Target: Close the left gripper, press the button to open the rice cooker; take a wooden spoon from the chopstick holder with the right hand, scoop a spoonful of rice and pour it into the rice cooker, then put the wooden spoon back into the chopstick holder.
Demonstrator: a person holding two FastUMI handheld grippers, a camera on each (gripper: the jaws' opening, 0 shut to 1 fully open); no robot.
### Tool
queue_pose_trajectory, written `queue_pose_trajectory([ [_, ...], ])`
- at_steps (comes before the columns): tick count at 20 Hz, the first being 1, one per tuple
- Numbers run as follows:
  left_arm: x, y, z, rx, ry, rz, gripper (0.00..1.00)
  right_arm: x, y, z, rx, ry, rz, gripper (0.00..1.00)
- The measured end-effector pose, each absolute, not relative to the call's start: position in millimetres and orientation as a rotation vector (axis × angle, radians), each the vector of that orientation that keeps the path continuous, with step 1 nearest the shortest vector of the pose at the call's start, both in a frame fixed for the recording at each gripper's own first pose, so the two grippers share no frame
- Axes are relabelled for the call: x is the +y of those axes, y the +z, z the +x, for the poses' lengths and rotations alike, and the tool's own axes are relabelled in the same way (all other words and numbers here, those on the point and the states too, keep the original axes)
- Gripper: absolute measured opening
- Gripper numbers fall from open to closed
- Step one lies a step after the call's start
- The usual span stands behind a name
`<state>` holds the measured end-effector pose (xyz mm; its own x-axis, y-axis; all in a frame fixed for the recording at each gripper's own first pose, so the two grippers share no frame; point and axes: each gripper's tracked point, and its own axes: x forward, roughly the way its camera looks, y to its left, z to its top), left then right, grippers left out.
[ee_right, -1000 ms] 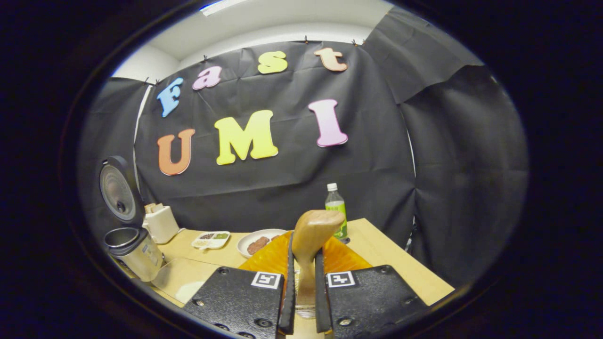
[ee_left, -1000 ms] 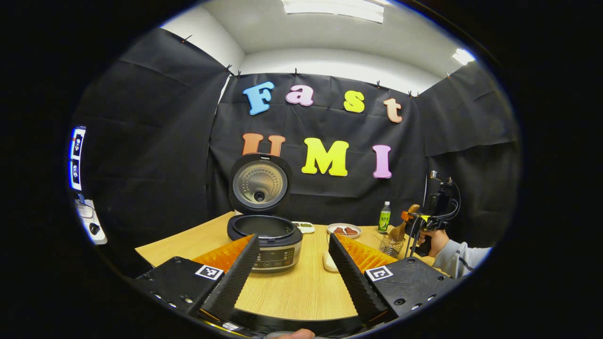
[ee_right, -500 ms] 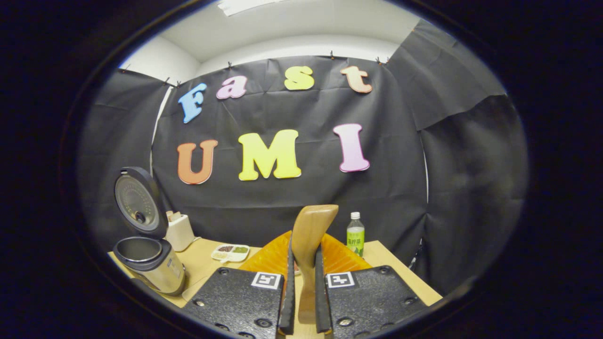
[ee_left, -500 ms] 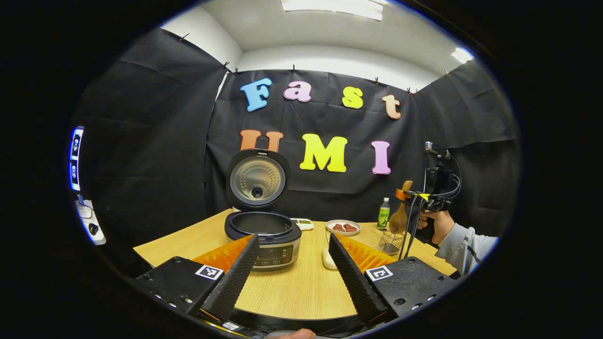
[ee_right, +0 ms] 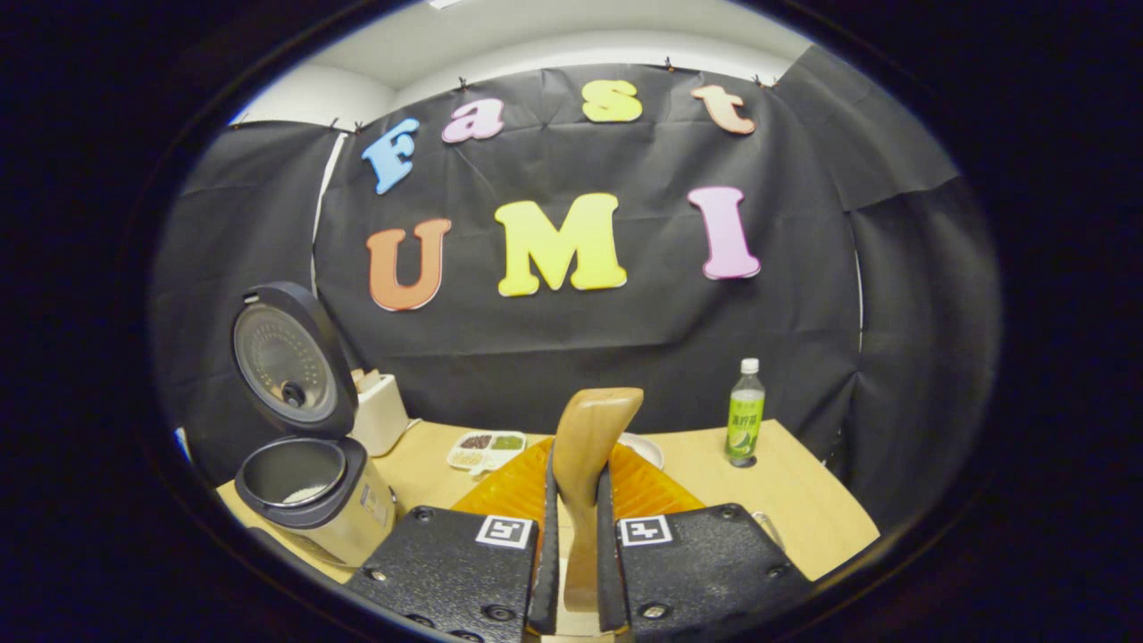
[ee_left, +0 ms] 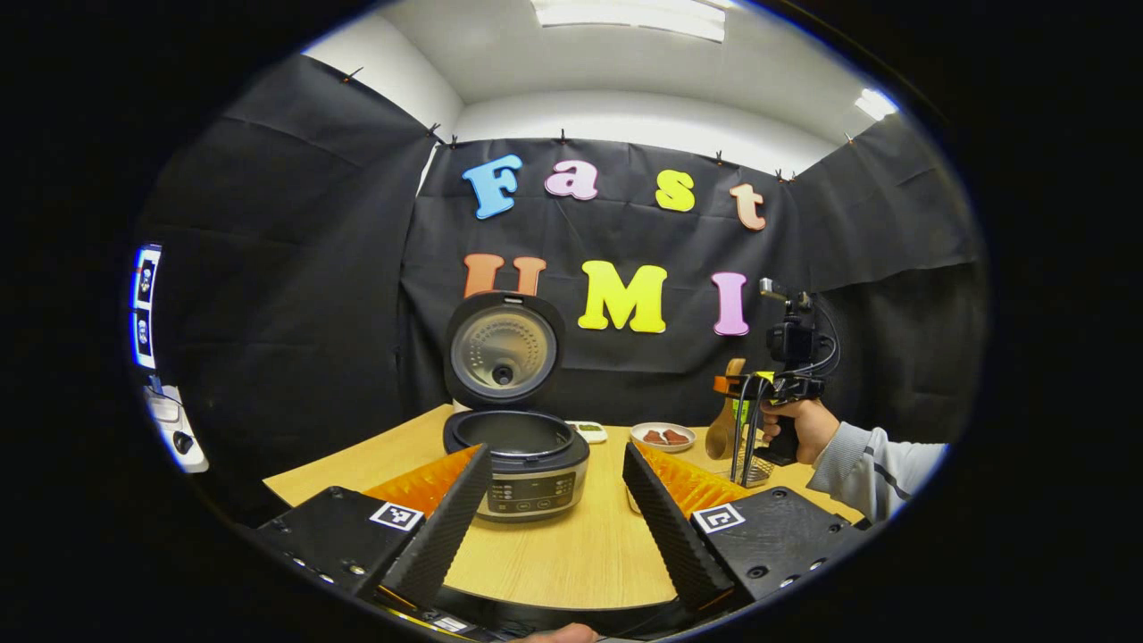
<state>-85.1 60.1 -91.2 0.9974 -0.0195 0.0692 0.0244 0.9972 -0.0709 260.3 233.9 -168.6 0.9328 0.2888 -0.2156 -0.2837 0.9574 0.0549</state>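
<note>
In the left gripper view I hold my left gripper (ee_left: 555,500) spread apart and back from the one round black-and-silver rice cooker (ee_left: 525,451), whose lid stands open so rice can go in, while off to the side my right gripper (ee_left: 746,393) carries the spoon above the wire chopstick holder (ee_left: 759,468). In the right gripper view both fingers (ee_right: 546,536) of my right gripper clamp the handle of the single pale wooden spoon (ee_right: 585,473), upright for scooping; I count one green bottle (ee_right: 743,415) on the light wooden table (ee_right: 804,509).
</note>
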Motion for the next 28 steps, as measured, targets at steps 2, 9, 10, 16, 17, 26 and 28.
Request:
queue_pose_trajectory([
  [2,47.8,-91.1,-90.2,-0.063,-0.039,-0.085,0.94,239.6,-196.1,269.8,0.293,0.292,0.000,0.22],
  [9,0.5,-92.9,-109.9,-0.044,-0.149,-0.014,0.94,240.5,-234.5,285.4,0.275,0.216,-0.116,0.14],
  [10,2.9,-95.7,-109.9,-0.037,-0.142,-0.010,0.94,240.6,-233.2,286.1,0.256,0.206,-0.128,0.14],
  [16,23.5,-93.2,-117.2,-0.045,-0.122,-0.029,0.94,256.2,-251.9,286.6,0.235,0.182,-0.169,0.14],
  [17,27.2,-92.2,-118.7,-0.045,-0.121,-0.036,0.94,265.2,-256.7,283.3,0.248,0.202,-0.141,0.14],
  [26,55.5,-100.6,-117.2,-0.024,-0.090,-0.085,0.94,320.0,-258.4,240.7,0.309,0.389,0.139,0.14],
  [28,58.3,-104.1,-115.7,-0.023,-0.089,-0.097,0.94,315.2,-258.1,237.9,0.332,0.410,0.215,0.14],
])
